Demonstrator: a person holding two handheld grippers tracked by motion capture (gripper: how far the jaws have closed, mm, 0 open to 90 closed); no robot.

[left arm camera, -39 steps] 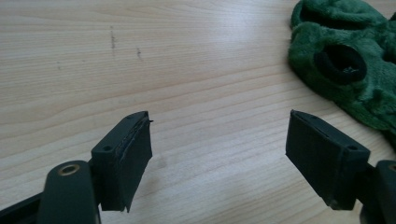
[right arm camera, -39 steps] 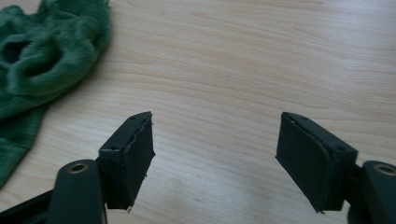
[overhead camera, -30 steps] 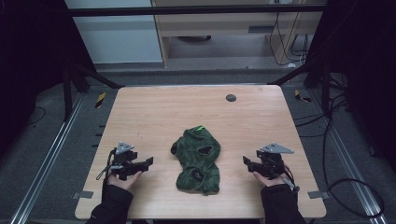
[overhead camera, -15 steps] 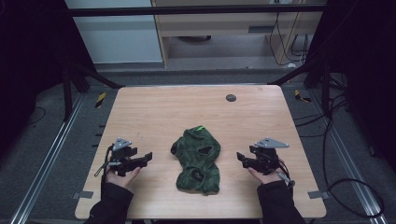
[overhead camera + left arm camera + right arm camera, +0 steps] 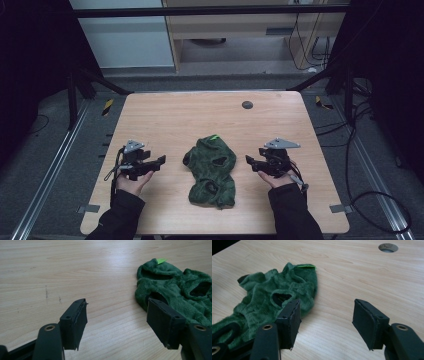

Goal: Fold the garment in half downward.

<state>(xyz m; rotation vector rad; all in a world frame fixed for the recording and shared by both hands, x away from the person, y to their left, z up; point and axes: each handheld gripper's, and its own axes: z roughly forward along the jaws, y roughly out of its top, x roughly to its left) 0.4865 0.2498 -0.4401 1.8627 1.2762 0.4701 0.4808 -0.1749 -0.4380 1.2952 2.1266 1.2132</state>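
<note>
At centre frame lies the green fleece garment [image 5: 211,170]; our left gripper [image 5: 156,163], jaws just narrowing yet open and empty, and open right gripper [image 5: 251,162] flank it.

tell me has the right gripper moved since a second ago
Yes. The right gripper has come in toward the fuzzy green garment, leaving less bare wooden table between them.

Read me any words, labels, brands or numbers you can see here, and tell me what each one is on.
No readable text anywhere.
Bright green tag on the green fleece garment: looks blank, no print to make out.
Wooden table and both grippers: no lettering shows.
</note>
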